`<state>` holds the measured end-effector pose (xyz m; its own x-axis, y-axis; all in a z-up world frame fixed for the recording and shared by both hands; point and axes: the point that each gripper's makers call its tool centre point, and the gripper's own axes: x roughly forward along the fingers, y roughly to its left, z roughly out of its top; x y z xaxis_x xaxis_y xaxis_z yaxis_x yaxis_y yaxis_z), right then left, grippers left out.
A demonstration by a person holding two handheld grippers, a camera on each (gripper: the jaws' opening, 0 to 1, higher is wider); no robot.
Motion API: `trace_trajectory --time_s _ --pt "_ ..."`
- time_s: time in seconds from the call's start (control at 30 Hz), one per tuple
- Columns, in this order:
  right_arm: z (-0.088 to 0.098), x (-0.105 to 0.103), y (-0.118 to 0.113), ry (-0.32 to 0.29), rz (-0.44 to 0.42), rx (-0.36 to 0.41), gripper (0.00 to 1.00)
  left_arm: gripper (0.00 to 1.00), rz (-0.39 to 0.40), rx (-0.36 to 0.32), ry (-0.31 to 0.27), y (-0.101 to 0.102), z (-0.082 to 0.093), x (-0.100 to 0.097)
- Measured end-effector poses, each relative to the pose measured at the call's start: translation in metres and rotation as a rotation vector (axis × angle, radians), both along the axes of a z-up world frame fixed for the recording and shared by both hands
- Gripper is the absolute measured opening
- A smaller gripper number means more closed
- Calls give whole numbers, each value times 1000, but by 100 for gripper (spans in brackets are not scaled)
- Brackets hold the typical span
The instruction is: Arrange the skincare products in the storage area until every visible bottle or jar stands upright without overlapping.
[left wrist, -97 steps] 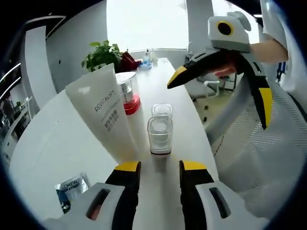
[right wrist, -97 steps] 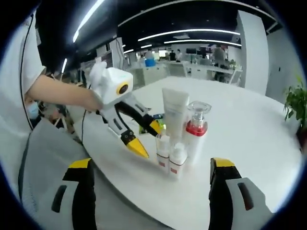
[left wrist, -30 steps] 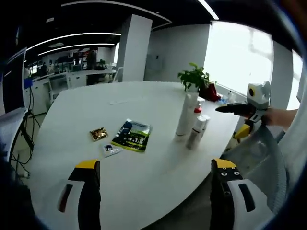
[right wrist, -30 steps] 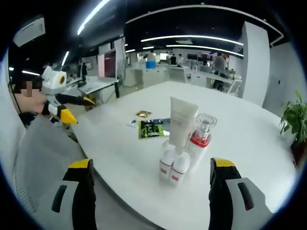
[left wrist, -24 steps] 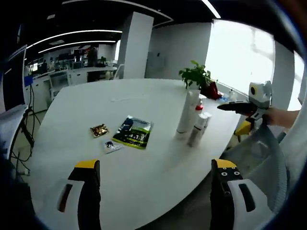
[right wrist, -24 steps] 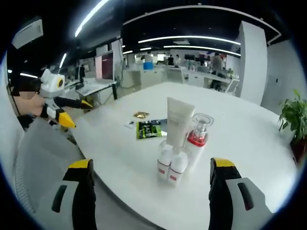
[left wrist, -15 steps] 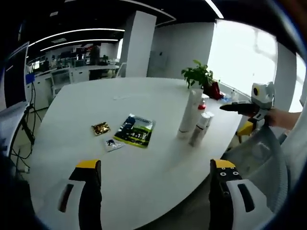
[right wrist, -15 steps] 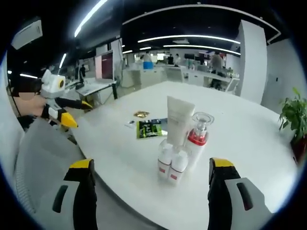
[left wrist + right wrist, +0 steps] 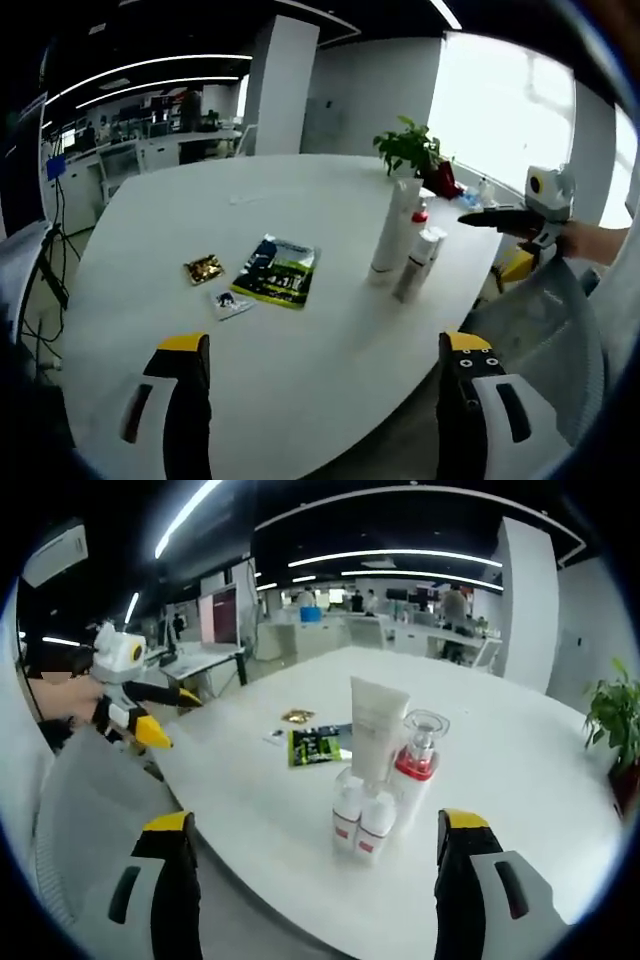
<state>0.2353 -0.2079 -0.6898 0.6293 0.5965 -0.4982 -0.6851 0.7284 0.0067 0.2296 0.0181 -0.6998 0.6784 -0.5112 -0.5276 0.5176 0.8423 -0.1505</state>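
While both grippers hang off the table's edge with nothing between their jaws, the left gripper (image 9: 315, 400) and the right gripper (image 9: 315, 880) each show their yellow-tipped jaws spread wide. In the right gripper view, the white table (image 9: 520, 810) carries a tight cluster of skincare products, all upright: two small white bottles (image 9: 363, 822) with red bands stand side by side in front, touching or nearly so; just behind them rise a white tube (image 9: 378, 730) standing on its cap and a clear pump bottle (image 9: 418, 755) with a red collar. Further back lie a green sachet (image 9: 314, 746), a small white sachet (image 9: 231, 301) and a gold sachet (image 9: 297, 717), flat and apart from the cluster. A potted plant (image 9: 408, 152) stands at the far edge.
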Motion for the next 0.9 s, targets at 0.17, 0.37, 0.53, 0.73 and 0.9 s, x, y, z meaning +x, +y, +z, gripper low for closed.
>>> trace_trajectory --time_s 0.17,0.37,0.53,0.73,0.9 --pt "-1 0 -1 2 -4 -6 98 87 -26 17 15 -5 -3 7" --pt "-1 0 -2 2 -7 -11 98 87 -41 39 39 -9 -10 16" --pt "0 2 -3 2 -18 -3 99 86 -55 69 63 -12 -18 27" --pt "0 4 -6 0 -32 -3 99 86 -85 106 88 -15 -25 41" --pt "0 5 -8 6 -44 0 99 87 -97 138 106 -14 -32 58"
